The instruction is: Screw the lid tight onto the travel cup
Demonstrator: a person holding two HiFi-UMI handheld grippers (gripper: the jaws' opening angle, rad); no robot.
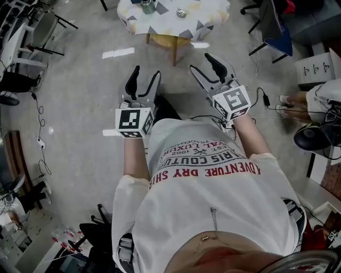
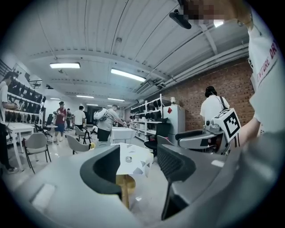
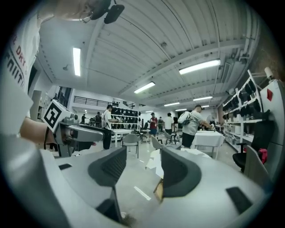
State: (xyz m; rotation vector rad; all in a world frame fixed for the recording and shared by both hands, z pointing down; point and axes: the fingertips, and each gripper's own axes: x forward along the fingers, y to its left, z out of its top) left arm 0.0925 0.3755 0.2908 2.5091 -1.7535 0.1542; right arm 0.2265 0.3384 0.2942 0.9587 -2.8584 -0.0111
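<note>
The left gripper (image 1: 146, 72) and the right gripper (image 1: 201, 62) both stand open and hold nothing. The shirt (image 1: 213, 186) shows the red words "ADVENTURE DRY". The lid (image 1: 181, 13) lies on the table (image 1: 212, 11).

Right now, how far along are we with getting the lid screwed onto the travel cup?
Done: nothing yet. The lid lies loose on the table, apart from what looks like the cup. In hand: nothing; the left gripper and right gripper are both open and empty, short of the table. Left: grasp cup and lid, seat the lid, screw it tight.
</note>
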